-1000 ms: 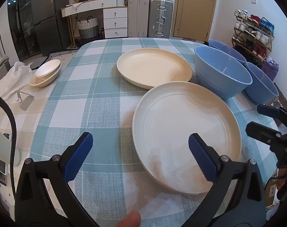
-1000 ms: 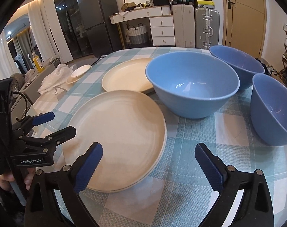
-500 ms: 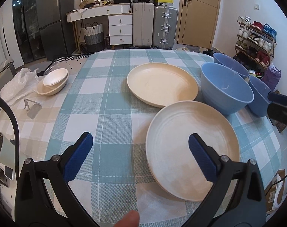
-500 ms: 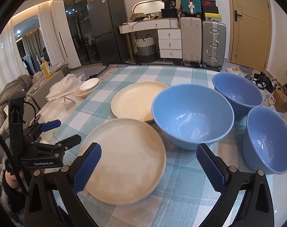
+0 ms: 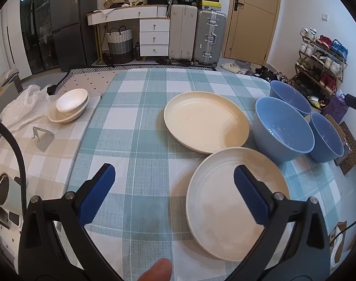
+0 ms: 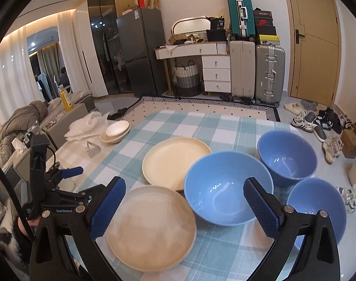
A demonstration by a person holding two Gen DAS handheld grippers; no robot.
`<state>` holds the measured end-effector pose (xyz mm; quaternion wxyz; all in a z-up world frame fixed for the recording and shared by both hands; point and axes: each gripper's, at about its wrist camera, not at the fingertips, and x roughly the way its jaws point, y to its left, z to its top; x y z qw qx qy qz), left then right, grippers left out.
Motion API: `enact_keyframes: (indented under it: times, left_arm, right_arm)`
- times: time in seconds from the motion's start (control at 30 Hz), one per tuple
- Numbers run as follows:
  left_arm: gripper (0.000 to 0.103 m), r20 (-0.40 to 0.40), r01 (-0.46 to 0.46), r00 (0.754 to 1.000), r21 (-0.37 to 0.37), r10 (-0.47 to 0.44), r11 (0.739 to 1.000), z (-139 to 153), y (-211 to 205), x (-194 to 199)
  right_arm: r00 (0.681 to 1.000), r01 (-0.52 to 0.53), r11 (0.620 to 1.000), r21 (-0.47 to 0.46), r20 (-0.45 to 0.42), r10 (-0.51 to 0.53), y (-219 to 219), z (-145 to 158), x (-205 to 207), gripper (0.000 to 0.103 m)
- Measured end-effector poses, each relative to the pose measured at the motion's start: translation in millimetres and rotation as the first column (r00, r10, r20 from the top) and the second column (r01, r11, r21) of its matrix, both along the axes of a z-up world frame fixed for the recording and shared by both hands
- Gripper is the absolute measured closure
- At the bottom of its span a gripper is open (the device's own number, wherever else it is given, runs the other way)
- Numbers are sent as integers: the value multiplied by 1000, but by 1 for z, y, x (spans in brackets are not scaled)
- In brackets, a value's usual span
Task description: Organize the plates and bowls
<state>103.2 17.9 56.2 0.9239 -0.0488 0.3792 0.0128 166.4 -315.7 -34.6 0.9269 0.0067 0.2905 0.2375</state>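
Both the left gripper [image 5: 172, 190] and the right gripper [image 6: 185, 207] are held wide open above the counter [image 5: 140, 126]; nothing is gripped or touched by either.

Both grippers, left gripper [image 5: 170, 194] and right gripper [image 6: 185, 208], raised and drawn back from plates; jaws unchanged, wide.

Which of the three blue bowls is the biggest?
The bowl touching the cream plate is biggest; the other two bowls are smaller.
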Motion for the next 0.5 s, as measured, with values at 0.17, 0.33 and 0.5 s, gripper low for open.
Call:
enact_keyframes:
  times: [0.17,0.33,0.5]
  left_arm:
    - [2,-4,-17,1000,-13,17,1000,9,6,12]
    - [2,-6,-33,999,-19,32,999,18,9,23]
    - [2,-4,-42,999,-30,42,999,25,15,38]
  right_arm:
    - [1000,-6,1000,21,31,6,-10,27,10,1]
    - [999,-24,999,34,49,23,-18,52,24,1]
    - [998,-42,999,20,40,41,-16,66,46,1]
